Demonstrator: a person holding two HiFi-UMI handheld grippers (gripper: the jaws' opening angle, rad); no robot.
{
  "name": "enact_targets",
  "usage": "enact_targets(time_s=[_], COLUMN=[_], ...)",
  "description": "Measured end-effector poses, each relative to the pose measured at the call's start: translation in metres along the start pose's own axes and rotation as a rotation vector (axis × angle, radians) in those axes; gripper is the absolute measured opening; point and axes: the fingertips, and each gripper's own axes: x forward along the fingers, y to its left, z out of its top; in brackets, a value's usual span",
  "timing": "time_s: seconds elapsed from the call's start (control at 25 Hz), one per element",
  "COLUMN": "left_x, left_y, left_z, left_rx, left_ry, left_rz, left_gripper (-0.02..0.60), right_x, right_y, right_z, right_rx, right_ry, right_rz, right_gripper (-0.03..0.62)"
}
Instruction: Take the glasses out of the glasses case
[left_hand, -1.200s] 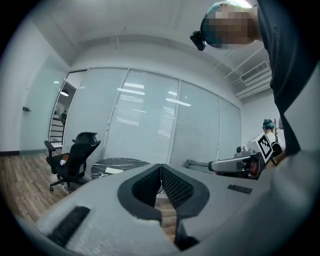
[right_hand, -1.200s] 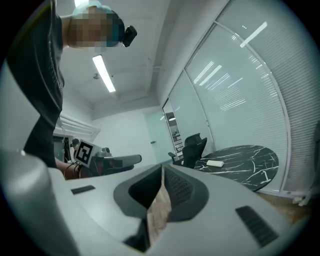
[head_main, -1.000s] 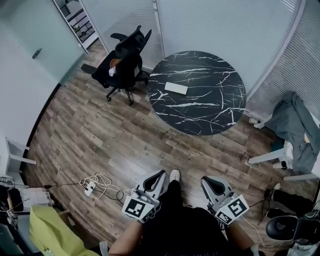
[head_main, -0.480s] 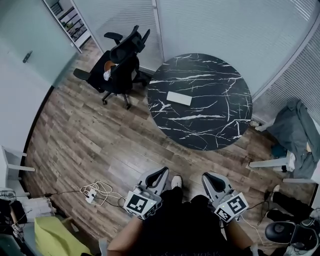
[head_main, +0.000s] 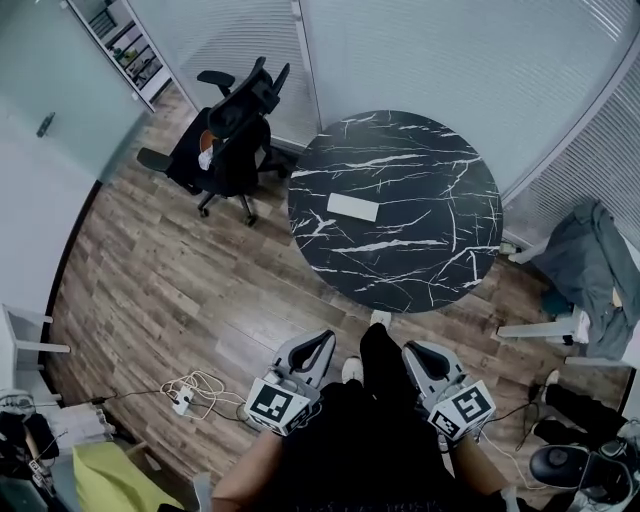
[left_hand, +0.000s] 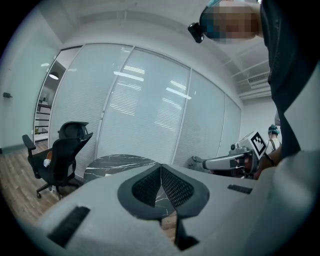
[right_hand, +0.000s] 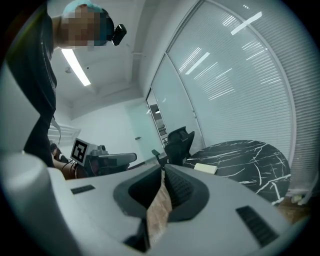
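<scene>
While both tools hang low against the person's body, the left gripper (head_main: 316, 343) and right gripper (head_main: 420, 352) each have their jaws pressed together with nothing between them. The white glasses case (head_main: 352, 207) lies closed on the round marble table (head_main: 440, 285), well apart from both grippers and straight ahead of them. Its long axis runs across the line of approach, almost side to side in the head view. It sits left of the table's centre, so the left gripper appears slightly nearer; both must travel forward before any grasp.

Black top (head_main: 345, 470), black trousers (head_main: 383, 362), white shoes (head_main: 381, 319)
</scene>
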Motion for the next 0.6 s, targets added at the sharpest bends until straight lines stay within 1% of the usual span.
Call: enact_targets(time_s=[0.16, 0.28, 0.36, 0.52, 0.6], left_x=[0.017, 0.035, 0.051, 0.089, 0.105], left_y=[0.018, 0.032, 0.039, 0.055, 0.061], left_z=[0.003, 0.012, 0.017, 0.022, 0.023], left_rx=[0.041, 0.04, 0.037, 0.039, 0.052], left_ry=[-0.004, 0.013, 0.033, 0.057, 0.066], left_rz=[0.005, 0.025, 0.025, 0.027, 0.021], left_gripper=[0.02, 0.02, 0.02, 0.02, 0.02], right_x=[0.023, 0.045, 0.058, 0.084, 0.095], right_y=[-0.02, -0.033, -0.045, -0.077, -0.092], right_z=[0.006, 0.018, 0.026, 0.036, 0.038], right_rx=[-0.02, -0.065, -0.096, -0.089, -0.083], right_ry=[0.008, 0.01, 0.009, 0.016, 0.03], right_rz=[0.015, 0.061, 0.071, 0.079, 0.09], right_gripper=[0.038, 0.038, 0.038, 0.039, 0.038])
